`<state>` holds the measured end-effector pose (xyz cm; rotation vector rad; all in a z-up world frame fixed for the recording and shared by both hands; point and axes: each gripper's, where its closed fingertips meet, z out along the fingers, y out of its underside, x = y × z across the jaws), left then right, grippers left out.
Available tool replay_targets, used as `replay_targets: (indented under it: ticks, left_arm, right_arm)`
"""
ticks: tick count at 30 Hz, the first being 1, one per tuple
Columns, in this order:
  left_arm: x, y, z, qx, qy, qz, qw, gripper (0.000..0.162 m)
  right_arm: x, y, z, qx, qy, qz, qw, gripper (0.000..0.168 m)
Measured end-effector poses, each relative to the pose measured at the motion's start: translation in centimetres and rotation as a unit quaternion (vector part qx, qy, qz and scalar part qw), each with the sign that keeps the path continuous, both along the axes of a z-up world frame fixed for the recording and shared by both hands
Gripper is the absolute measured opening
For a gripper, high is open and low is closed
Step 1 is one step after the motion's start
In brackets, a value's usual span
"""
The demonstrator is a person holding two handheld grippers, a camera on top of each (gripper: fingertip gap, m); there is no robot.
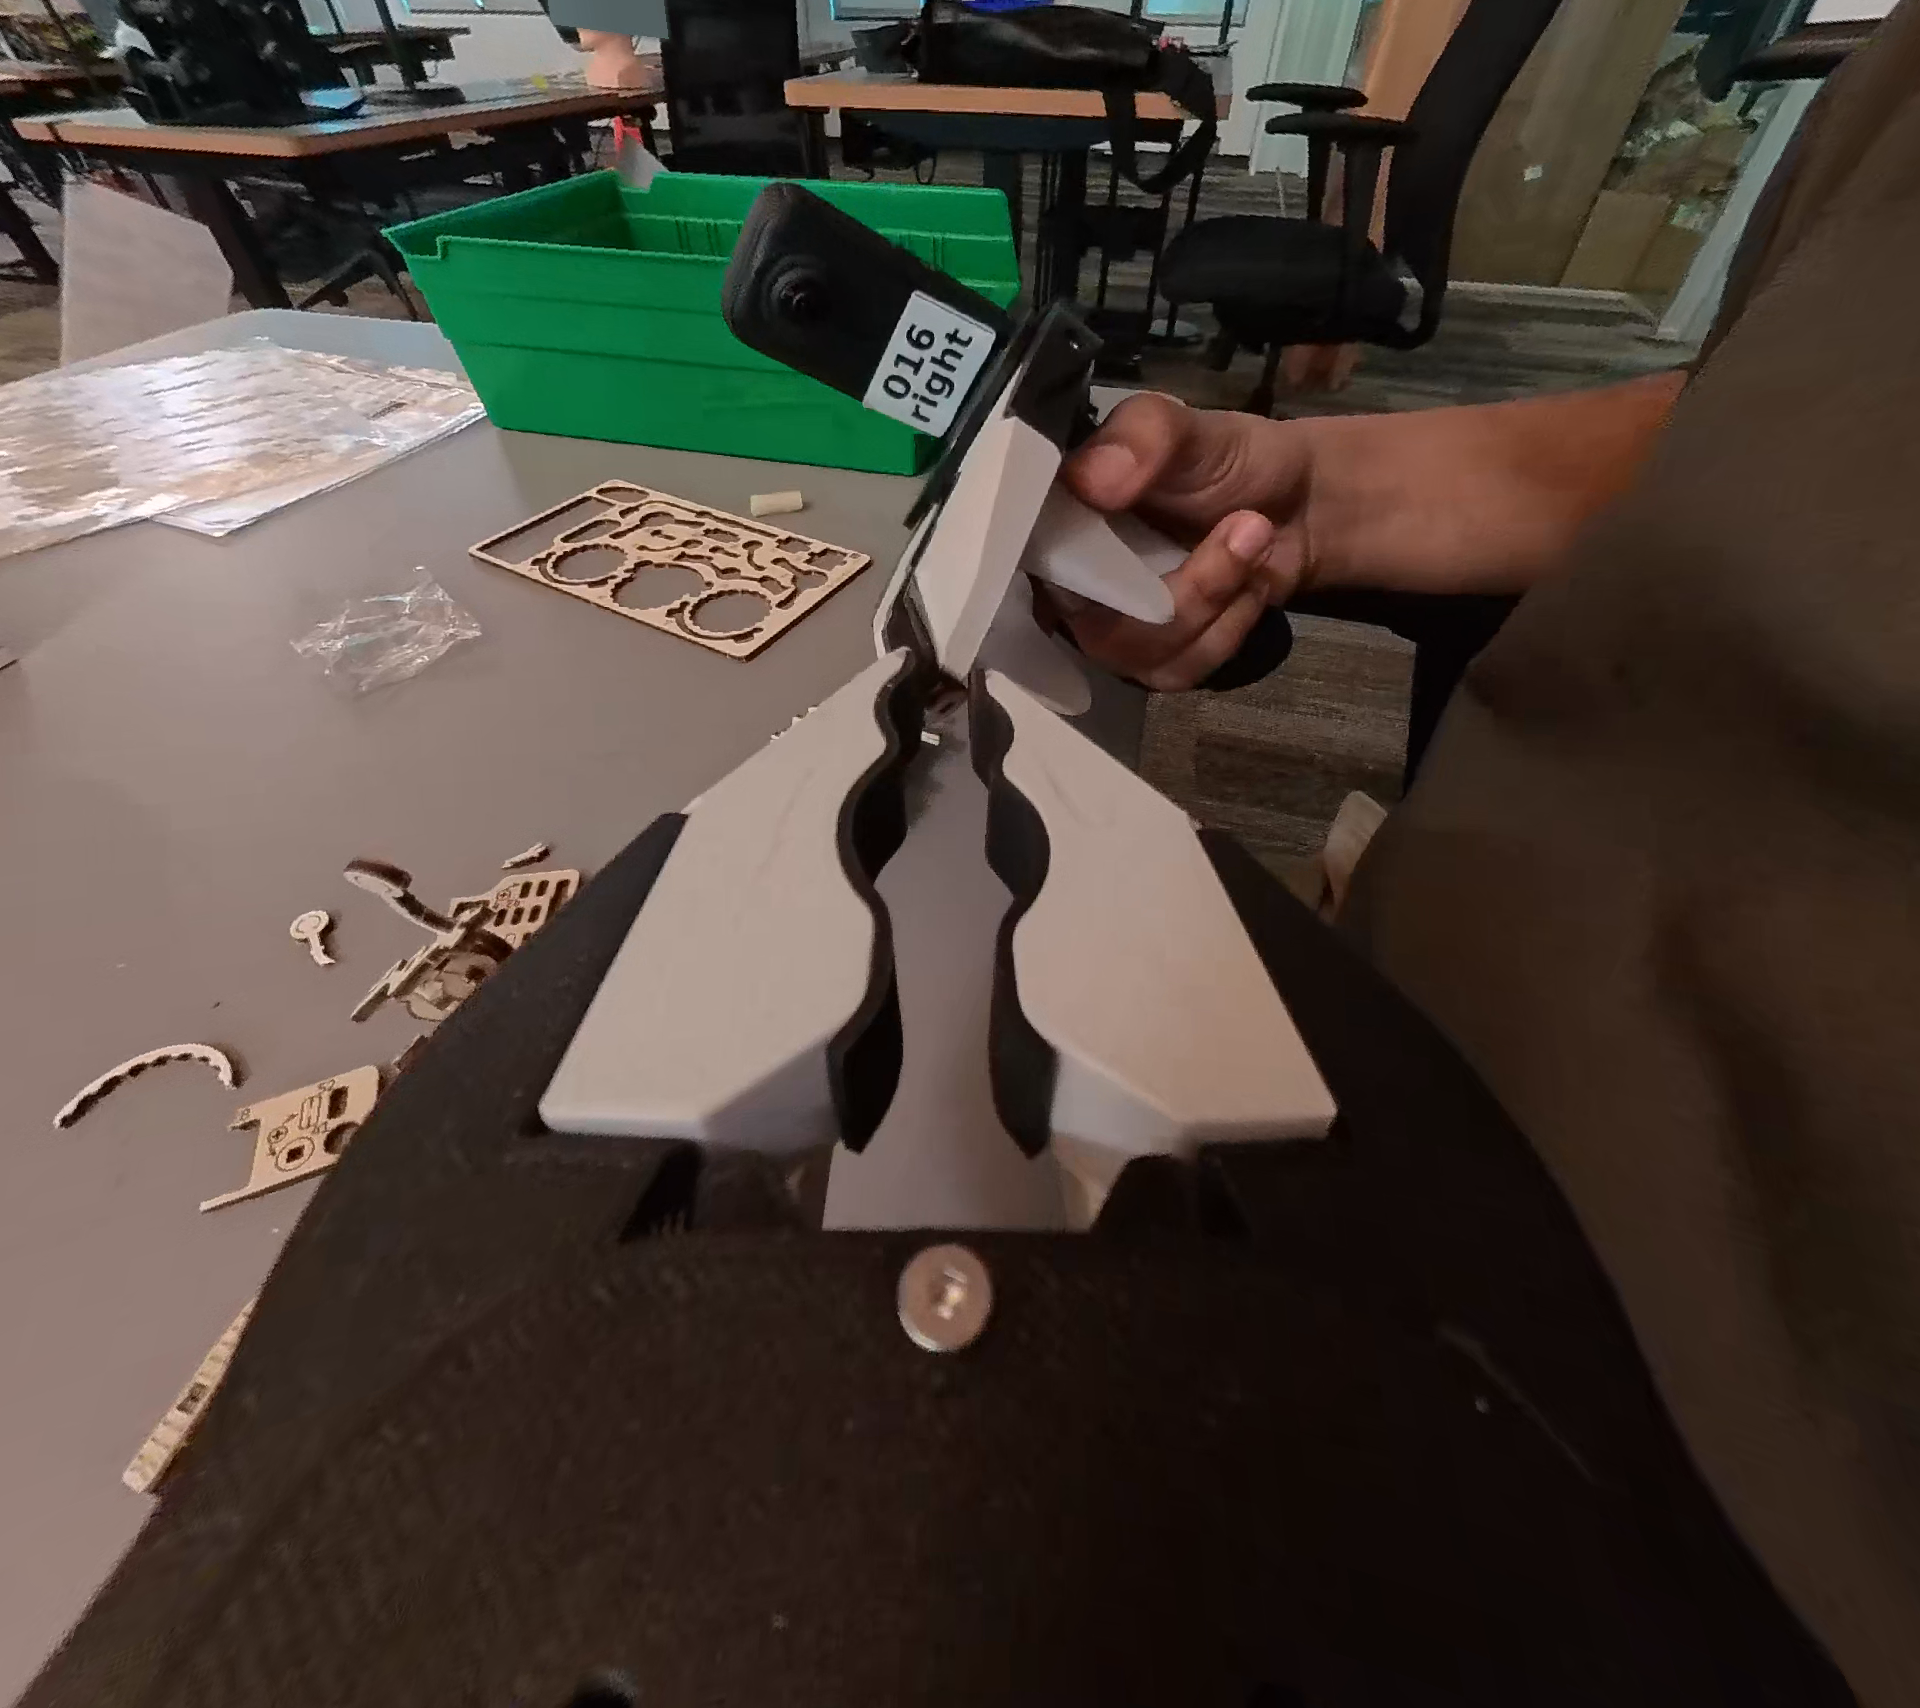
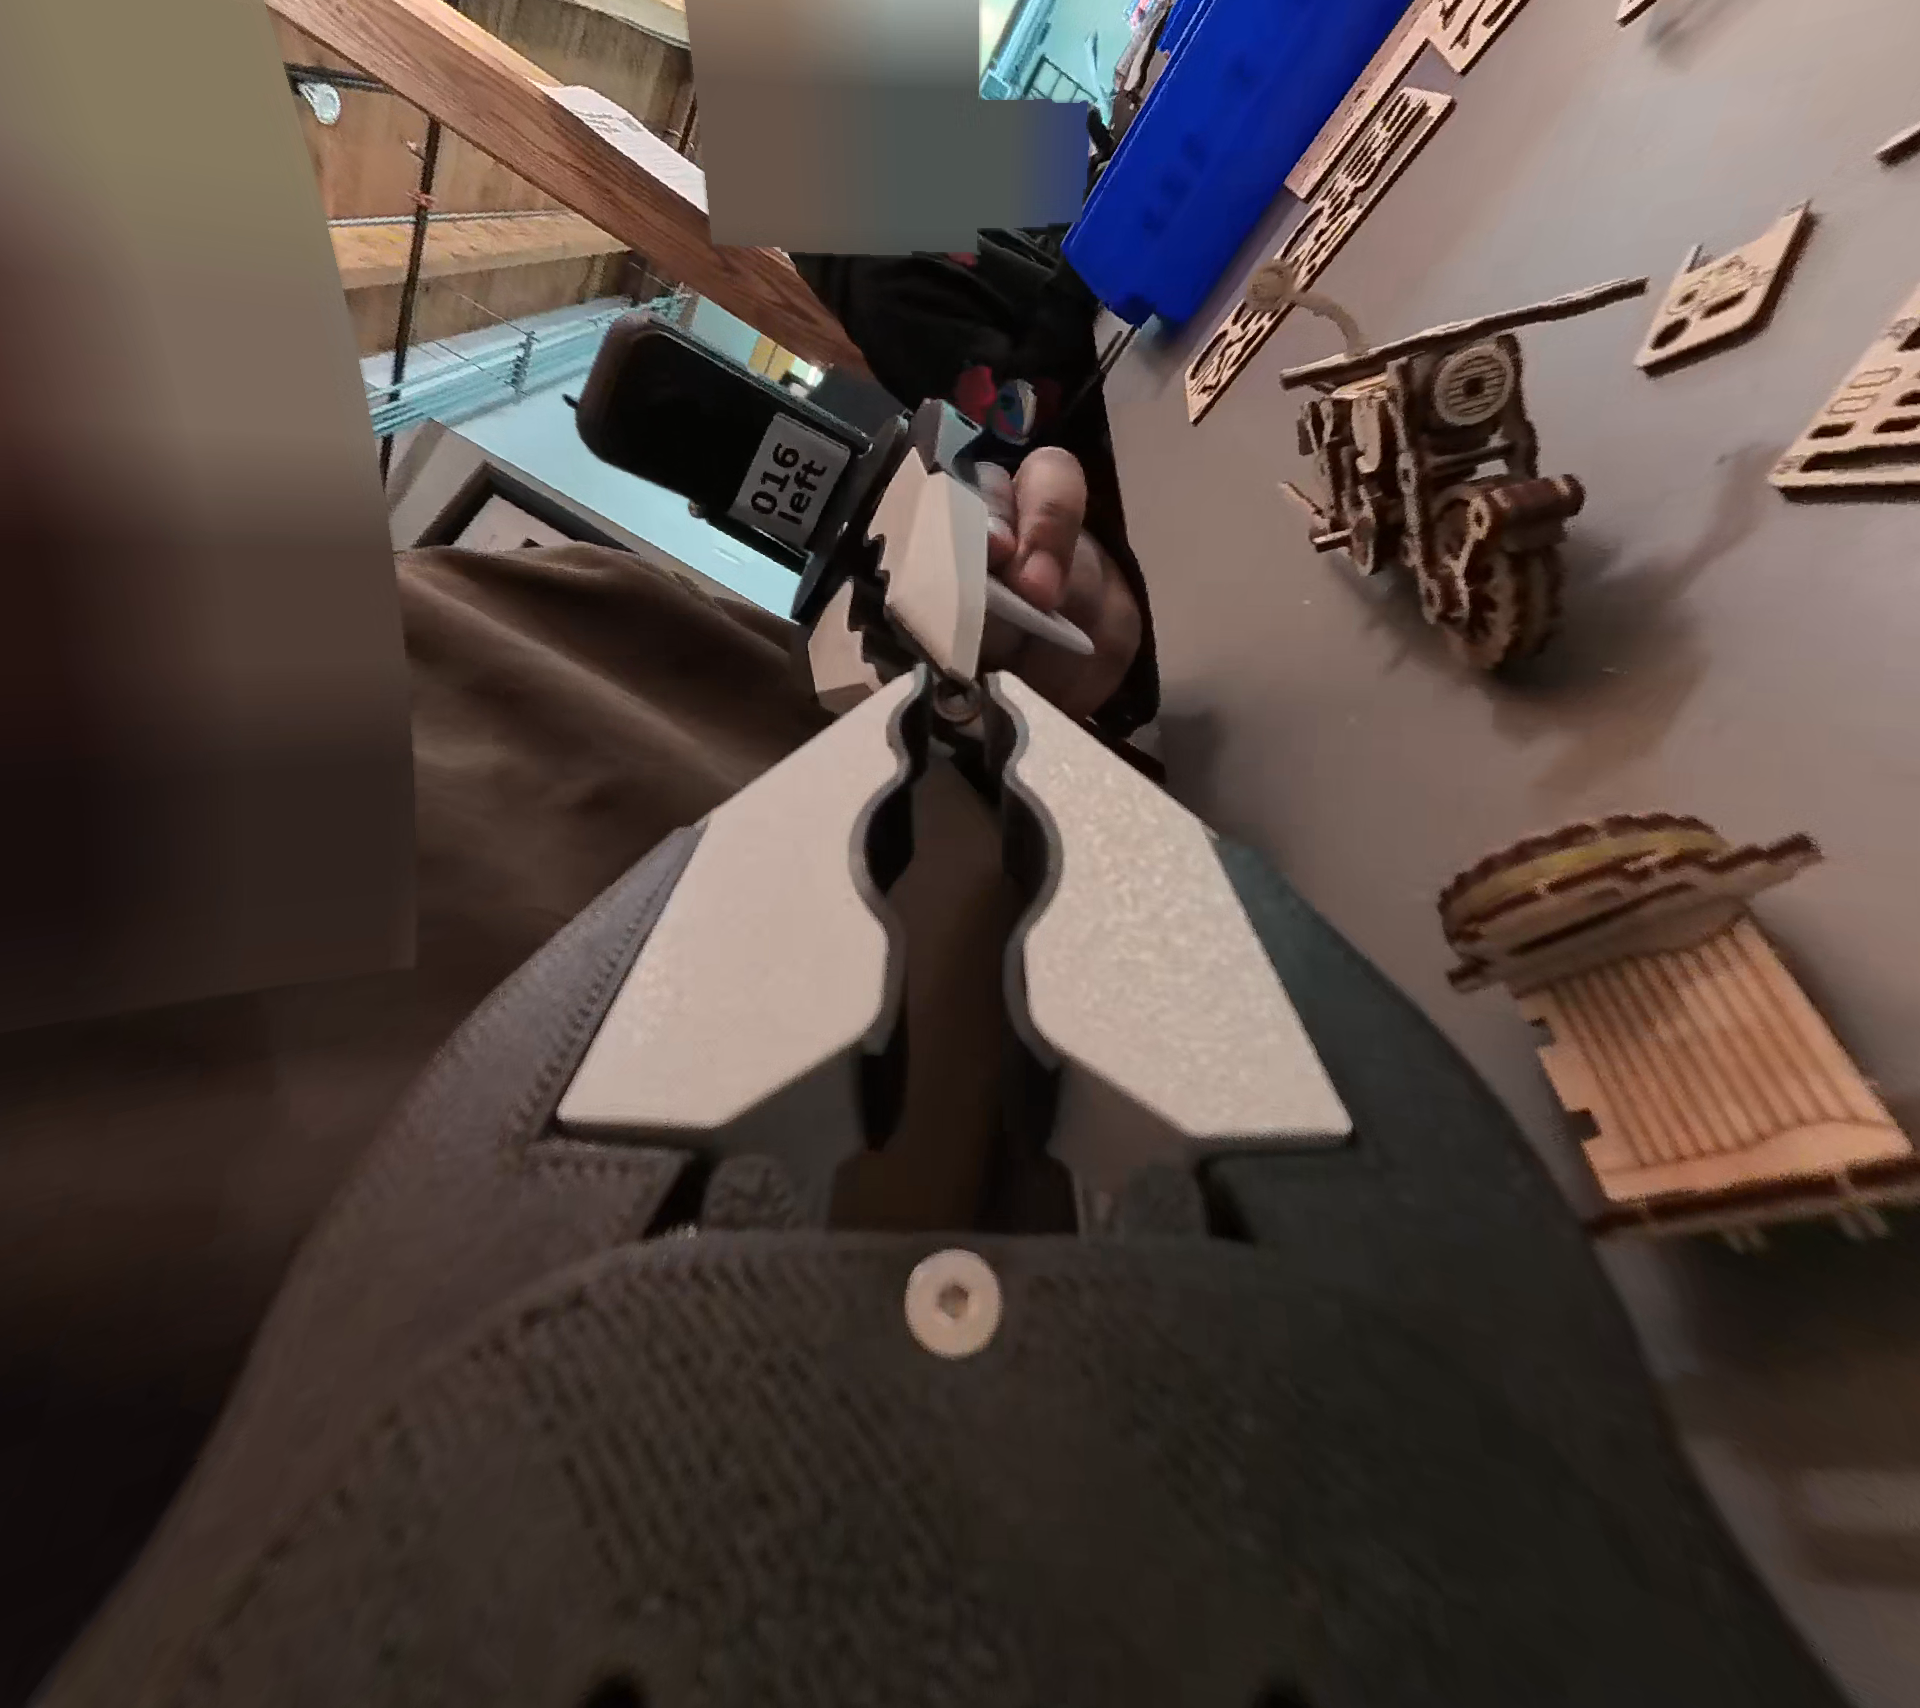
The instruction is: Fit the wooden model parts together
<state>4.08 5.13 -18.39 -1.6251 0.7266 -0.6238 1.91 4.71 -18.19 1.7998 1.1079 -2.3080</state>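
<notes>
My left gripper (image 1: 941, 690) and right gripper (image 2: 954, 694) meet tip to tip above the grey table's (image 1: 312, 775) edge. Both are closed on a small wooden part (image 2: 952, 704), seen as a tiny round brownish piece between the tips; most of it is hidden. In the left wrist view the right gripper (image 1: 920, 645) comes down from the upper right, held by a hand (image 1: 1174, 536). In the right wrist view the left gripper (image 2: 935, 666) points in from above. A partly built wooden model (image 2: 1444, 474) stands on the table.
A green bin (image 1: 675, 328), a punched-out wooden sheet (image 1: 670, 562), a plastic bag (image 1: 384, 630) and loose wooden pieces (image 1: 457, 931) lie on the table. A blue bin (image 2: 1268, 79), more wooden sheets (image 2: 1351, 172) and a slatted wooden sub-assembly (image 2: 1683, 1014) lie by the model. My left and right fingertips are right by each other.
</notes>
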Motion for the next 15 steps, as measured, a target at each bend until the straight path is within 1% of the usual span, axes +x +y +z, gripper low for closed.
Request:
replay_targets:
  ticks: [6, 8, 11, 15]
  left_arm:
    - [-0.06, 0.19, -0.26, 0.004, 0.010, 0.006, 1.000, 0.009]
    - [-0.19, 0.24, -0.23, 0.005, 0.009, 0.008, 1.000, 0.008]
    - [-0.35, 0.31, -0.20, 0.006, 0.009, 0.011, 1.000, 0.002]
    - [-0.34, 0.20, -0.17, 0.006, 0.009, 0.009, 1.000, 0.001]
  right_arm:
    - [0.21, 0.69, -0.17, -0.012, -0.005, -0.007, 1.000, 0.008]
    - [0.27, 0.80, -0.08, -0.021, -0.003, -0.007, 1.000, 0.008]
    - [0.31, 0.69, -0.11, -0.022, -0.005, -0.005, 1.000, 0.008]
    - [0.32, 0.62, -0.08, -0.023, -0.004, -0.005, 1.000, 0.008]
